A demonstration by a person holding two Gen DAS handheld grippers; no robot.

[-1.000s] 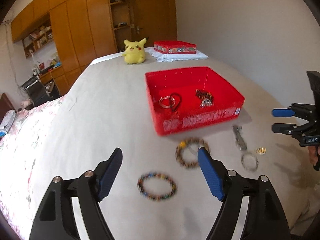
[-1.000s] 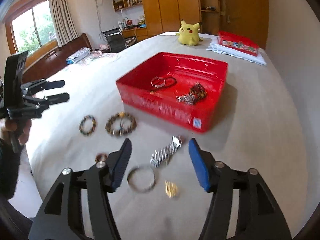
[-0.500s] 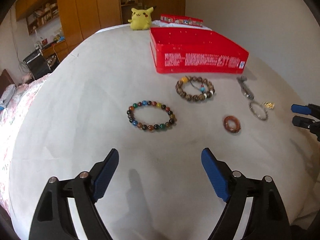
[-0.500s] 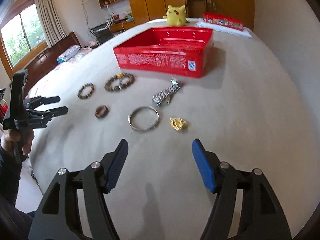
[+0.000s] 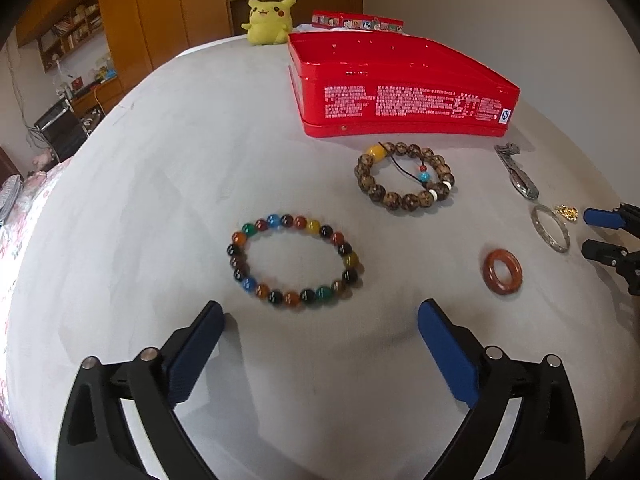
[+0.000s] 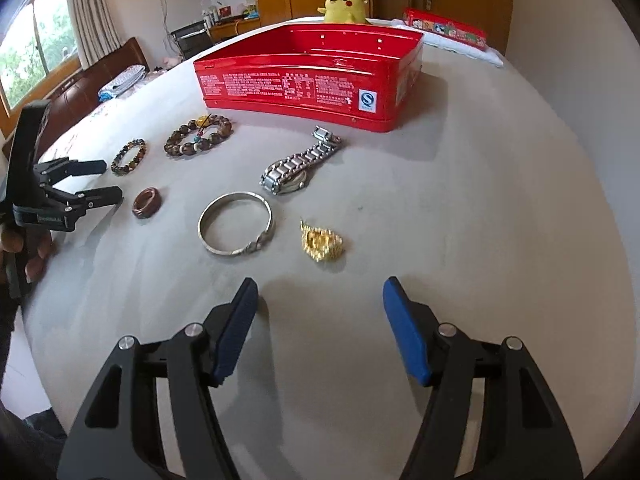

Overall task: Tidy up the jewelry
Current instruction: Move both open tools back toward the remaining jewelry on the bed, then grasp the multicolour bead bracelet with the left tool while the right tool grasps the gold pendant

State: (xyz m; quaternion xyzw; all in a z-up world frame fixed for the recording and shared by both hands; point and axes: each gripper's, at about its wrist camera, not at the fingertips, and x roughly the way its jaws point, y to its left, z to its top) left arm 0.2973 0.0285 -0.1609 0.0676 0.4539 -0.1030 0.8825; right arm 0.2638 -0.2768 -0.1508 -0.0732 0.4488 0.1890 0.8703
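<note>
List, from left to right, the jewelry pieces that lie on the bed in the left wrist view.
Multicolored bead bracelet → brown wooden bead bracelet → reddish-brown ring → silver bangle → gold piece.

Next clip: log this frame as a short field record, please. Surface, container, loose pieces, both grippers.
surface: pale bed cover
container: red tin, lid off
loose pieces: multicolour bead bracelet, brown bead bracelet, reddish ring, silver bangle, metal watch, gold trinket
left gripper: jaws opening, nothing between them, just short of the multicolour bracelet
right gripper: open, empty, near the gold trinket
background: yellow plush toy
</note>
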